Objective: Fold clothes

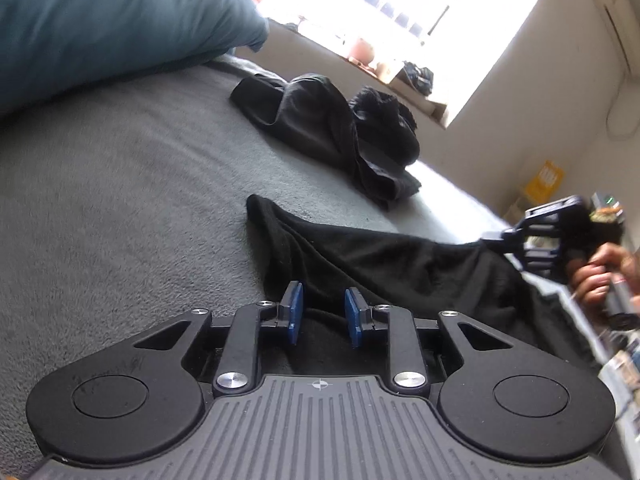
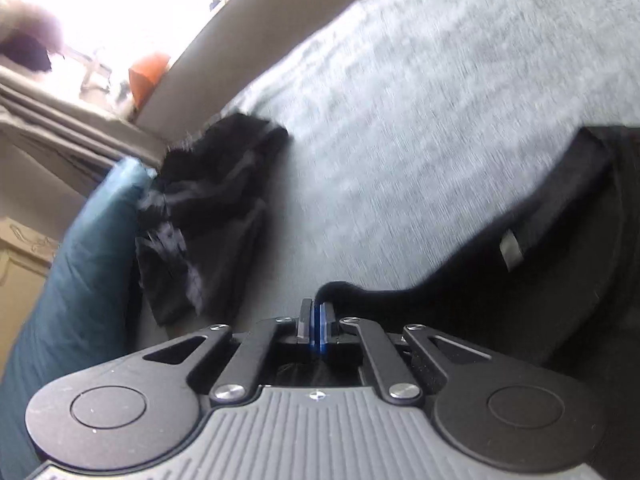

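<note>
Black fabric, a garment (image 1: 400, 268) waiting to be folded, lies spread across the grey blanket (image 1: 120, 200) through the centre and right of the left wrist view. The right gripper (image 2: 316, 320) has its jaws pressed together on a corner of that garment, a small tuft of cloth poking out above the blue pads (image 2: 319, 324); seen from the left camera, it sits at the right edge of the frame with a hand (image 1: 600, 276) on its handle. The left gripper (image 1: 323, 316) stands part open at the lower centre, its pads apart with the near edge of the cloth lying between and just beyond them, not pinched. To do this step well, I judge the left jaws should close on a clean single edge, then both corners should lift together and stay taut, so the fabric hangs flat before it is laid over. A second dark heap of clothes (image 1: 340, 132) sits further up the frame, beside a teal pillow (image 1: 100, 28) at upper left; keep the lifted cloth clear of it.
</note>
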`<control>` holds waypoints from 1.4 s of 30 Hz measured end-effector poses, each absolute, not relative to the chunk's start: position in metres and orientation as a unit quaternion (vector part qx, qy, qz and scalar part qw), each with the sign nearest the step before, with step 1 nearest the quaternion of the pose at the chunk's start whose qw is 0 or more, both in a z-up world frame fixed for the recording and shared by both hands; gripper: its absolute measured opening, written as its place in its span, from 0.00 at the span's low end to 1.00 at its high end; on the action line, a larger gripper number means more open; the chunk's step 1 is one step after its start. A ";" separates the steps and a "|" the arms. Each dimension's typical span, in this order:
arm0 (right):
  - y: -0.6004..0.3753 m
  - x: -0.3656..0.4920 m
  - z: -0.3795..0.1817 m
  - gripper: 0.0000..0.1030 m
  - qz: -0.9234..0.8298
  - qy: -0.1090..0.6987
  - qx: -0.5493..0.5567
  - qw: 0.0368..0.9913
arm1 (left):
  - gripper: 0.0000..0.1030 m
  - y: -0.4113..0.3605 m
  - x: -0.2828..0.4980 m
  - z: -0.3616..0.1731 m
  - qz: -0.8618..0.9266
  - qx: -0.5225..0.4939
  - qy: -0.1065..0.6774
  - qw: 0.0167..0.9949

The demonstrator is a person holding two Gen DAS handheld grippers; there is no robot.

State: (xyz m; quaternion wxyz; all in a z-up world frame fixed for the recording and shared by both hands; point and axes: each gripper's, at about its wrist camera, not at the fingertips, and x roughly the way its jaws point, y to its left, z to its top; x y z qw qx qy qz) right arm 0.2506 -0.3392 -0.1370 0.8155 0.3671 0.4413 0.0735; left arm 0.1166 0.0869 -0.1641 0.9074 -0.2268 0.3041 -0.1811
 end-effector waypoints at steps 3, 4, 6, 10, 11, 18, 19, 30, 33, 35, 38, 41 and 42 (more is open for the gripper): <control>-0.339 0.269 -0.149 0.01 0.067 0.432 0.373 0.818 | 0.24 0.085 0.115 -0.164 -0.180 -0.220 0.301 0.910; -0.339 0.274 -0.153 0.01 0.064 0.433 0.369 0.820 | 0.24 0.084 0.115 -0.164 -0.180 -0.218 0.300 0.911; -0.337 0.285 -0.162 0.02 0.058 0.437 0.360 0.822 | 0.24 0.084 0.115 -0.164 -0.180 -0.218 0.299 0.911; -0.358 0.287 -0.171 0.06 0.033 0.417 0.417 0.807 | 0.24 0.085 0.114 -0.165 -0.181 -0.220 0.298 0.911; -0.368 0.285 -0.170 0.09 0.022 0.407 0.432 0.805 | 0.24 0.085 0.114 -0.165 -0.181 -0.220 0.298 0.911; -0.364 0.273 -0.130 0.17 0.064 0.407 0.357 0.838 | 0.24 0.087 0.114 -0.166 -0.183 -0.230 0.297 0.909; -0.346 0.273 -0.122 0.17 0.106 0.422 0.321 0.841 | 0.24 0.087 0.114 -0.165 -0.182 -0.230 0.297 0.909; -0.155 0.266 -0.151 0.11 0.279 0.524 0.025 0.804 | 0.25 0.077 0.087 -0.152 -0.163 -0.167 0.317 0.919; -0.148 0.275 -0.146 0.11 0.221 0.471 0.052 0.852 | 0.25 0.078 0.077 -0.149 -0.164 -0.159 0.326 0.917; -0.146 0.277 -0.138 0.12 0.211 0.465 0.069 0.857 | 0.25 0.082 0.073 -0.146 -0.164 -0.164 0.335 0.913; -0.140 0.265 -0.117 0.13 0.288 0.470 0.074 0.831 | 0.27 0.091 0.070 -0.142 -0.166 -0.187 0.354 0.901; -0.120 0.252 -0.112 0.16 0.358 0.513 0.025 0.780 | 0.28 0.098 0.070 -0.140 -0.173 -0.206 0.373 0.888; -0.112 0.252 -0.121 0.16 0.353 0.527 0.006 0.773 | 0.28 0.099 0.070 -0.140 -0.177 -0.205 0.377 0.886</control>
